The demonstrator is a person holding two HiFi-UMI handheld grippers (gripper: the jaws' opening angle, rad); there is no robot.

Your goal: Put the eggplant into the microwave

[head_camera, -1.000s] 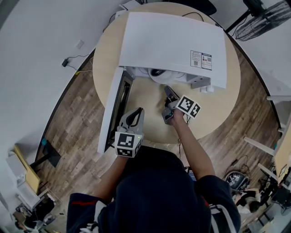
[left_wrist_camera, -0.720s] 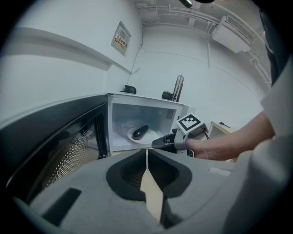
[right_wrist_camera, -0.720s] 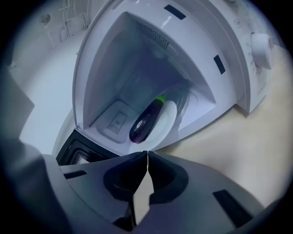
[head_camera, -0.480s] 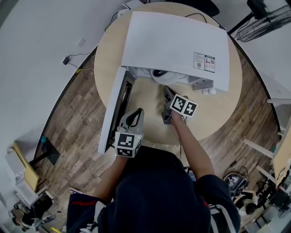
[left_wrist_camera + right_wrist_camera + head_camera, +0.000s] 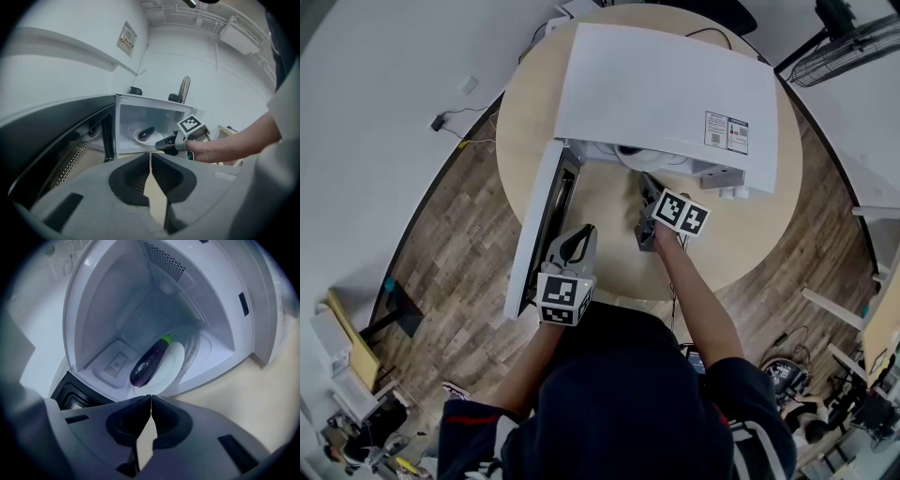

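The white microwave [image 5: 666, 94] stands on the round table with its door [image 5: 539, 230] swung open to the left. Inside, the purple eggplant [image 5: 149, 363] with its green stem lies on a white plate [image 5: 174, 363]; the left gripper view also shows the eggplant [image 5: 146, 133] there. My right gripper [image 5: 645, 180] hovers just outside the oven's mouth, shut, with nothing between its jaws [image 5: 151, 397]. My left gripper [image 5: 581, 232] is shut and empty too [image 5: 150, 154], held low beside the open door.
The round wooden table [image 5: 741, 234] leaves a bare strip in front of the microwave. The open door stretches toward me on the left. A fan [image 5: 853, 42] stands on the floor at the far right, and a cable runs along the wall at the left.
My right gripper has rolled, so its marker cube now faces differently, and it sits slightly nearer the oven's mouth. The left gripper has stayed where it was.
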